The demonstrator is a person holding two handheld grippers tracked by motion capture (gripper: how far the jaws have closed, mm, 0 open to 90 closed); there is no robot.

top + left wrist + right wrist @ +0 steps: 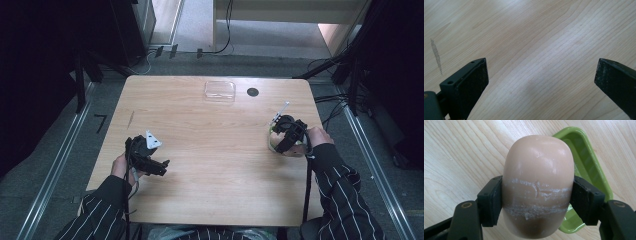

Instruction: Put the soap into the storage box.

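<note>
A beige oval bar of soap (537,185) with white scrape marks is clamped between the two black jaws of my right gripper (537,202), which is shut on it. Under and behind the soap lies a green soap dish (589,170) on the wooden table. From above, the right gripper (286,134) sits near the table's right edge with the green dish (271,141) partly hidden beneath it. My left gripper (157,166) rests near the front left of the table. Its jaws stand wide apart in the left gripper view (541,80), with bare wood between them.
A clear plastic lid or box (219,90) lies at the far middle of the table (210,150), with a small dark round disc (252,92) to its right. A thin dark scratch (436,56) marks the wood on the left. Cables run along the floor beyond the table.
</note>
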